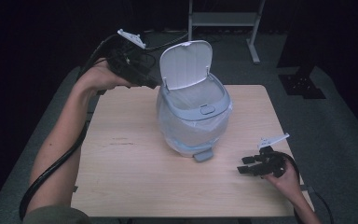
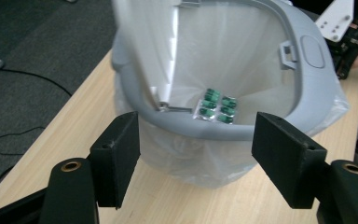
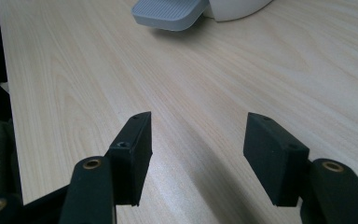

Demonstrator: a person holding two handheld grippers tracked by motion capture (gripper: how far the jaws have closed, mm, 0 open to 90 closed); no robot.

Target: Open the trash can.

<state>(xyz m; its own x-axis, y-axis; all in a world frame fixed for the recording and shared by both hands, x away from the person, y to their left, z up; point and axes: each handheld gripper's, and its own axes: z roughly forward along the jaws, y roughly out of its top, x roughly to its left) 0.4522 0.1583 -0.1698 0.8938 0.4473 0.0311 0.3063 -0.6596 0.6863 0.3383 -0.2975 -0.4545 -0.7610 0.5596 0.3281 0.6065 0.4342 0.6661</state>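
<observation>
bin (image 1: 193,116) mid-table, lid up; left gripper (image 1: 151,81) at rim, right gripper (image 1: 247,165) both agape, empty.

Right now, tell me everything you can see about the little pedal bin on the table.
The bin is a small grey plastic pedal bin standing upright near the middle of the wooden table. Its white-lined lid is flipped up at the back. A thin translucent bag lines it and drapes over the outside, held by the grey rim. A ribbed grey pedal sticks out at the base. Inside lies a blister pack of green capsules. Nothing grips the bin.
</observation>
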